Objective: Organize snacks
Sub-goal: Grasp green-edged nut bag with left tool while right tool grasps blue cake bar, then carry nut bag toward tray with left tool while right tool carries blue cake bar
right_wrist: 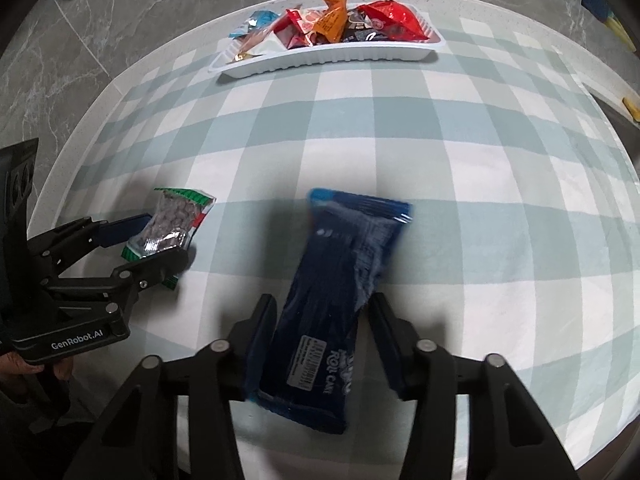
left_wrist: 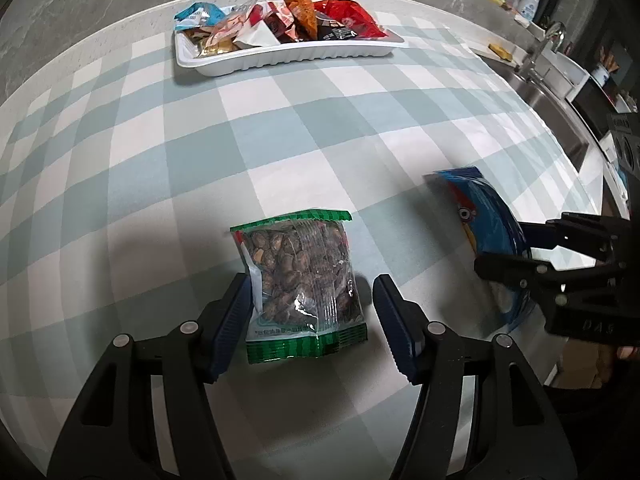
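A clear pack of brown seeds with green edges [left_wrist: 304, 276] lies on the checked cloth between the fingers of my left gripper [left_wrist: 311, 284]. The left pad touches its edge and the right pad stands off it, so the jaws are open. A dark blue roll cake pack [right_wrist: 332, 300] sits between the pads of my right gripper [right_wrist: 322, 302]. Both pads press its sides and the wrapper is creased at the right pad. The left wrist view shows the blue pack [left_wrist: 484, 220] held at the right by the right gripper [left_wrist: 504, 248]. The right wrist view has the left gripper [right_wrist: 160, 240] and seed pack [right_wrist: 172, 224] at the left.
A white tray [left_wrist: 288, 60] at the far edge of the table holds several snack packs, also seen as the tray [right_wrist: 328, 60] in the right wrist view. A steel sink [left_wrist: 560, 120] with a tap lies off the table's right side. Bottles stand on the counter beyond.
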A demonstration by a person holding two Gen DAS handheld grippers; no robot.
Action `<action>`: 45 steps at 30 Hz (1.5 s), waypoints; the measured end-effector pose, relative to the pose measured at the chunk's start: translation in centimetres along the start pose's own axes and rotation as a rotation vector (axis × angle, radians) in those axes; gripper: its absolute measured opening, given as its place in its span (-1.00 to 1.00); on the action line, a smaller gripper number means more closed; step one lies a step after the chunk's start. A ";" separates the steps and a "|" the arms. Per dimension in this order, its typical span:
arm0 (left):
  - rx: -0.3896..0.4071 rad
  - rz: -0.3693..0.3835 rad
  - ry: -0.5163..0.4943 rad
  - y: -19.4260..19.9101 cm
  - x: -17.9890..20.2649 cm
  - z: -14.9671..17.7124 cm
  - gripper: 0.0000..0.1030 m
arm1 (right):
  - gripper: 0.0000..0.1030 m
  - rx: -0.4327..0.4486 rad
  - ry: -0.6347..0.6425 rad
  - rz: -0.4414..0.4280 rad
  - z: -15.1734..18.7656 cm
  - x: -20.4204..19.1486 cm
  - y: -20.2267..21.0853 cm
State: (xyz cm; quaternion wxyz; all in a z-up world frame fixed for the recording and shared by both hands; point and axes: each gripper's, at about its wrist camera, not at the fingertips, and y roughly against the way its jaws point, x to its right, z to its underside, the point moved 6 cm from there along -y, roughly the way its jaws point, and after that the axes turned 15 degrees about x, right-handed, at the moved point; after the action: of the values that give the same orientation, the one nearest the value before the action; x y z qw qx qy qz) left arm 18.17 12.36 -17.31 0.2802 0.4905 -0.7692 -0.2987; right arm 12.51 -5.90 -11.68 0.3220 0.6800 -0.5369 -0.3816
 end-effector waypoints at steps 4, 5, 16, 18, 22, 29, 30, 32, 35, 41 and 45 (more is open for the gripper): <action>0.014 -0.002 -0.022 0.1 0.0 0.1 -0.10 | -0.32 0.007 0.003 -0.005 0.0 0.4 0.1; 0.017 -0.001 -0.018 0.1 -0.1 0.0 -0.15 | -0.33 0.009 -0.003 -0.010 0.0 0.5 0.2; 0.040 0.065 0.074 0.6 -0.9 0.0 -0.43 | -0.38 0.015 -0.146 -0.086 -0.1 1.6 0.7; 0.043 0.070 0.080 0.7 -1.0 -0.1 -0.43 | -0.38 0.017 -0.167 -0.095 -0.2 1.6 0.8; 0.058 0.078 0.097 1.0 -1.2 -0.6 -0.44 | -0.38 0.026 -0.191 -0.111 -0.6 1.7 1.1; 0.083 0.094 0.119 1.5 -1.6 -2.0 -0.44 | -0.38 0.042 -0.226 -0.130 -1.7 2.2 1.4; 0.086 0.096 0.123 1.6 -1.7 -2.3 -0.44 | -0.38 0.046 -0.231 -0.132 -2.0 2.3 1.5; 0.097 0.100 0.138 1.6 -1.9 -3.0 -0.44 | -0.38 0.052 -0.236 -0.136 -2.6 2.6 1.5; 0.105 0.103 0.153 1.6 -2.3 -4.0 -0.43 | -0.38 0.068 -0.246 -0.139 -3.9 3.0 1.5; 0.130 0.101 0.175 1.3 -3.5 -6.7 -0.43 | -0.38 0.098 -0.253 -0.144 -6.9 3.8 1.3; 0.150 0.099 0.189 0.9 -4.4 -9.0 -0.44 | -0.38 0.119 -0.246 -0.145 -9.1 4.2 1.0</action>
State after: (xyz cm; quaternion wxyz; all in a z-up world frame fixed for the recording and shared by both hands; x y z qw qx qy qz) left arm 25.72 15.02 -11.28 0.3281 0.4973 -0.7830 -0.1785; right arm 20.48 -9.92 -6.97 0.1845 0.6831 -0.5435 -0.4516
